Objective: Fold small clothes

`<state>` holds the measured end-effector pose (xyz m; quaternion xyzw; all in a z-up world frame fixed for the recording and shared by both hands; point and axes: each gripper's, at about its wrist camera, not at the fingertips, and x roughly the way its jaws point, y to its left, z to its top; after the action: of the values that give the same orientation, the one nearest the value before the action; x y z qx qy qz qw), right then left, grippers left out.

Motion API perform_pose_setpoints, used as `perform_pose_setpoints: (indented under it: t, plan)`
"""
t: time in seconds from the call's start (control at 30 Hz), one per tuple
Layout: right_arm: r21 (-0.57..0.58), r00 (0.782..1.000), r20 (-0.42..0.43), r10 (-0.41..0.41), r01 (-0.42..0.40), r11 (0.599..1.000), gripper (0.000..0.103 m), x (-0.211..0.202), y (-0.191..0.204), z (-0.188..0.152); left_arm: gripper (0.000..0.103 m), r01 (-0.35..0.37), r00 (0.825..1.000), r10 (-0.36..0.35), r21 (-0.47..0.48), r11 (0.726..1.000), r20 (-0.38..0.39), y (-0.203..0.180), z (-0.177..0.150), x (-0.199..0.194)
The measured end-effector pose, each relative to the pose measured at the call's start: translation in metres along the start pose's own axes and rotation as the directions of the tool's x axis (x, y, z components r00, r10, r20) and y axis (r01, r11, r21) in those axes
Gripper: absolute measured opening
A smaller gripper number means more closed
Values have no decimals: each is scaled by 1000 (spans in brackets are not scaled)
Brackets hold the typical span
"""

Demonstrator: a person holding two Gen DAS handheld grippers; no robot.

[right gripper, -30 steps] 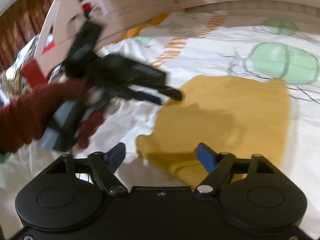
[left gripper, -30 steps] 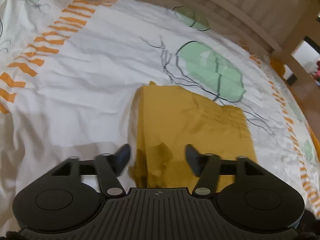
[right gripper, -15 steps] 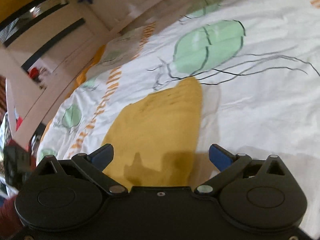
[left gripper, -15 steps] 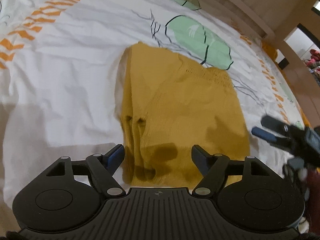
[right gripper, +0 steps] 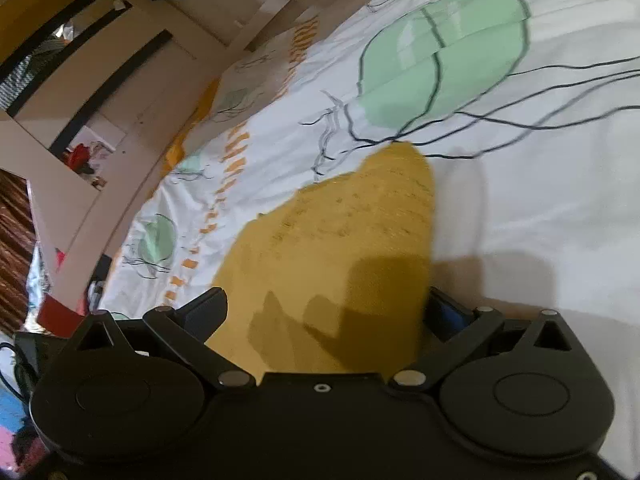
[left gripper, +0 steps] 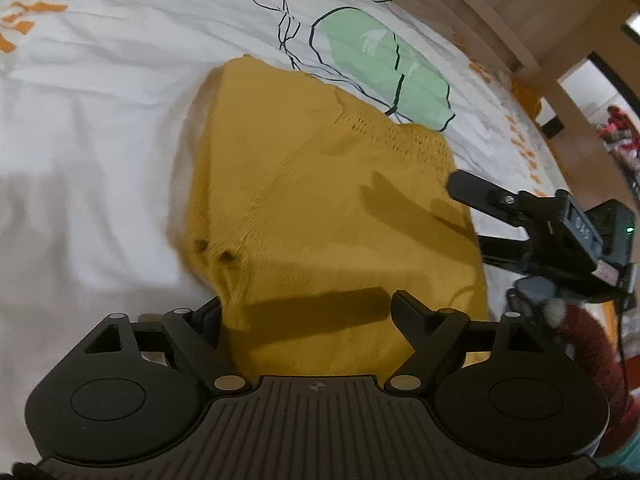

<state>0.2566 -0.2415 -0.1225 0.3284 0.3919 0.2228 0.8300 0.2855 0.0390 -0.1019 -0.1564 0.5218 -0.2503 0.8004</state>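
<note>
Item: mustard-yellow knit garment (left gripper: pixel 320 200), small, lying flat on the bed sheet (left gripper: pixel 100 128), which is white with green jellyfish and orange dashes. It already looks partly folded into a rough rectangle, with one long edge doubled over at the left of the left wrist view. Two small dark marks sit near its near-left corner; whether they are buttons or holes you cannot tell.

Left gripper (left gripper: pixel 306 312): your fingers are apart and opening wider, straddling the near edge of the garment. Cloth lies between them, but neither pad presses on it.

Right gripper (right gripper: pixel 324 312): fingers spread as wide as they go, poised over the garment's near right corner, with the right-hand edge of the cloth just inside the right finger (right gripper: pixel 448 312). Nothing is clamped. In the left wrist view this gripper shows at the garment's right edge.

Step in hand, as judged: lining both grippers up on the near hem for the next fold.

Next move calls for: lower each gripper until one finger slips under the hem, close on all layers together, then lift both sides evenly and carry the hem toward the far edge. Keep the two grips level, or the fold may skew.
</note>
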Motion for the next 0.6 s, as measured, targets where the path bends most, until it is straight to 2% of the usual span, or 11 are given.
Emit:
perform_pose_setpoints:
  t: [0.13,0.17,0.2,0.23,0.27,0.3,0.33,0.43,0.6]
  plan:
    - [26,1000,-13,26,-25,999,103,13,-1,7,79,39,999,-39,-18,999,-6,0,5,3]
    - [35,999,-11,30,-29,999,103,13,-2,8,64,55,999,-55,-20,998,-3,0,5,2]
    - [43,999,-10,35,-35,998,103,13,-2,9,43,53,999,-53,-23,998,-1,0,4,1]
    - [40,999,-13,35,-34,999,94,11,-2,8,34,35,999,-35,-23,999,-1,0,4,0]
    - [32,1000,-16,24,-23,999,81,10,-1,8,25,46,999,-46,-28,999,-8,2,4,-1]
    - [23,1000,-26,-7,7,1000,50,8,-1,7,22,70,997,-71,-45,997,-19,4,4,-3]
    - [21,998,-36,-46,47,999,41,7,0,7,21,95,995,-96,-62,994,-23,5,3,-5]
    - [55,999,-31,-43,45,997,40,-7,0,3,21,132,991,-133,-61,989,-18,-4,-3,-17]
    - [48,997,-47,-55,57,997,40,-37,20,-14,21,174,984,-176,-36,984,-35,-29,-24,-37]
